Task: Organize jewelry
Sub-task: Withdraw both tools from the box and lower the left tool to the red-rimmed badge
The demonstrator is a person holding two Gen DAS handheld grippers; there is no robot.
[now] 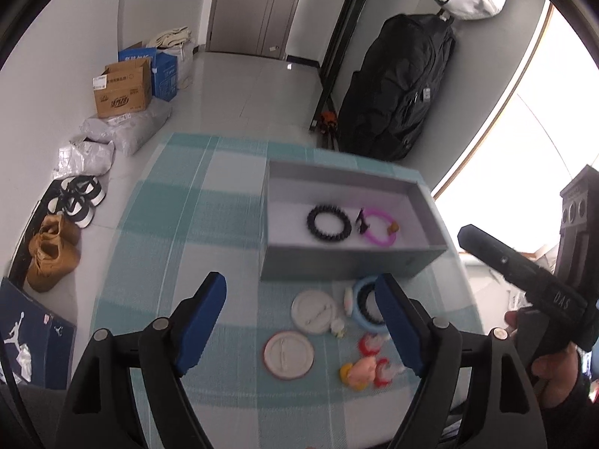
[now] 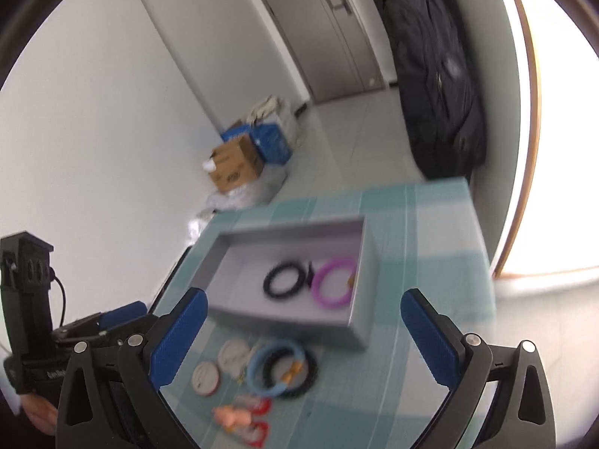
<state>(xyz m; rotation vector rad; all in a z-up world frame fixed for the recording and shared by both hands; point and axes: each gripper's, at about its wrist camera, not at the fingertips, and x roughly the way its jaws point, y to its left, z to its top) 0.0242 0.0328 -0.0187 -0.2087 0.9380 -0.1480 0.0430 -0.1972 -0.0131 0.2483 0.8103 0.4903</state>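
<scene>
A grey box (image 1: 337, 262) (image 2: 288, 323) on the checked tablecloth holds a black bead bracelet (image 1: 328, 223) (image 2: 285, 280) and a pink ring bracelet (image 1: 379, 229) (image 2: 334, 281). In front of it lie a blue ring bracelet (image 1: 362, 305) (image 2: 275, 367) over a black bead bracelet (image 2: 305, 374), two round white badges (image 1: 313, 311) (image 1: 287, 354), red hair clips (image 1: 372, 344) and a pink figure (image 1: 361, 369). My left gripper (image 1: 305, 321) is open above these pieces. My right gripper (image 2: 305, 333) is open above the box's front.
The table's (image 1: 187, 224) far edge meets the floor, with cardboard boxes (image 1: 121, 91), bags and shoes (image 1: 54, 254) at the left. A black backpack (image 1: 397, 89) hangs at the back right. The right gripper's body (image 1: 524, 273) shows beside the table.
</scene>
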